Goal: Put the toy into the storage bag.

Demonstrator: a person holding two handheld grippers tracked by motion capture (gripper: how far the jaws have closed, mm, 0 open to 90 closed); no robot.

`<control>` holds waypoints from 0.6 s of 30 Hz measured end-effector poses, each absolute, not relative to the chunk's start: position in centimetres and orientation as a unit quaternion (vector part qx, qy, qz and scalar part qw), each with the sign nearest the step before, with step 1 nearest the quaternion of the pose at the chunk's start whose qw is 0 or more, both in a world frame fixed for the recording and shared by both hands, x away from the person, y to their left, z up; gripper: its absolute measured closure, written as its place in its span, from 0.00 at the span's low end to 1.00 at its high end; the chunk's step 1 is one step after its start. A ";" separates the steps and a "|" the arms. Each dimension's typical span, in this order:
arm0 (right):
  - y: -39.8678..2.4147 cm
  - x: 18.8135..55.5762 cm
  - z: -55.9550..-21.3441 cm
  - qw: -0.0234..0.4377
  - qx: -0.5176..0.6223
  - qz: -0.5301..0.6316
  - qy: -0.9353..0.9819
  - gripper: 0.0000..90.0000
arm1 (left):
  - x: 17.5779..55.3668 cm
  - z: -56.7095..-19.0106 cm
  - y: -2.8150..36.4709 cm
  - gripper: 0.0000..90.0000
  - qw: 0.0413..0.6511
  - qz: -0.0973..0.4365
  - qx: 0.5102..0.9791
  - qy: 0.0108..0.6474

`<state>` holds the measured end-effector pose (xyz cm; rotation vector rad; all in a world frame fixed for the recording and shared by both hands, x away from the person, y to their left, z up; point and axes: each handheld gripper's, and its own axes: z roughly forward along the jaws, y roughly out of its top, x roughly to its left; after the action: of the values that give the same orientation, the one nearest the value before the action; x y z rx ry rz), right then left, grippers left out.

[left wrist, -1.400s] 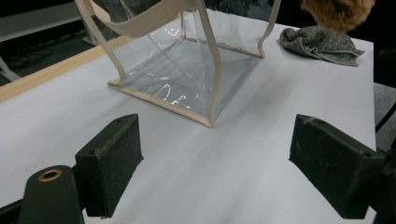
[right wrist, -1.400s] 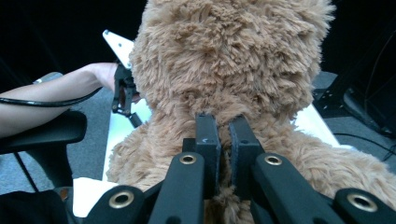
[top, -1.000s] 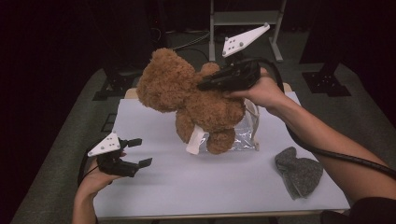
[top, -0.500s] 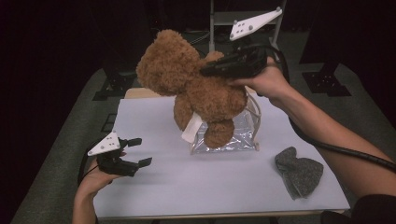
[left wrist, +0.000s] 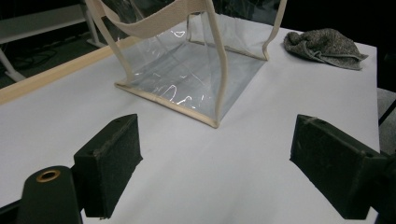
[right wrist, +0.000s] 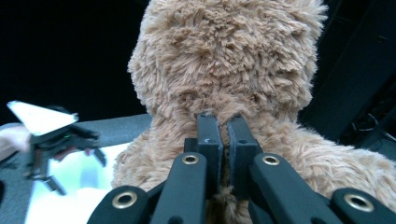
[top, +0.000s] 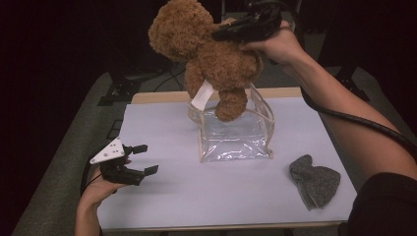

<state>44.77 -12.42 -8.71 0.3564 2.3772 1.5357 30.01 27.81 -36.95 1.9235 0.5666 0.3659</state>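
Note:
A brown teddy bear [top: 211,54] hangs in the air above a clear plastic bag [top: 235,132] with cream straps, one foot just over the bag's open top. My right gripper [top: 221,33] is shut on the fur at the back of the bear's neck [right wrist: 224,116], its jaws pinched together there. A white tag [top: 202,96] dangles from the bear. My left gripper [top: 145,158] rests open on the white table [top: 172,196] at the front left, facing the clear bag [left wrist: 187,74], nothing between its pads [left wrist: 112,158].
A crumpled grey knit cloth [top: 314,179] lies at the table's front right, also the grey cloth [left wrist: 324,45] beyond the bag. A wooden strip [top: 157,97] edges the table's far side. Dark floor and stands surround the table.
My right gripper has lifted the teddy bear up and away, out of the clear bag, which now stands upright by itself. The left gripper has stayed put.

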 end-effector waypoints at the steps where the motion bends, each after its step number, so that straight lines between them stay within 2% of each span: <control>1: -12.5 45.5 -8.7 0.147 0.129 0.531 0.824 0.96 | 30.0 -36.9 27.8 0.17 0.523 0.154 0.805 0.234; 12: -13.0 50.0 -8.2 0.169 0.164 0.530 0.815 0.96 | 29.9 -36.9 27.9 0.17 0.519 0.153 0.807 0.235; 18: -12.2 50.6 -10.7 0.154 0.168 0.523 0.821 0.95 | 29.8 -36.9 27.6 0.17 0.521 0.149 0.807 0.233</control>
<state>50.58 -12.22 -10.66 0.4816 2.3539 1.5000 29.81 27.62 -36.90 1.9342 0.5581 0.3574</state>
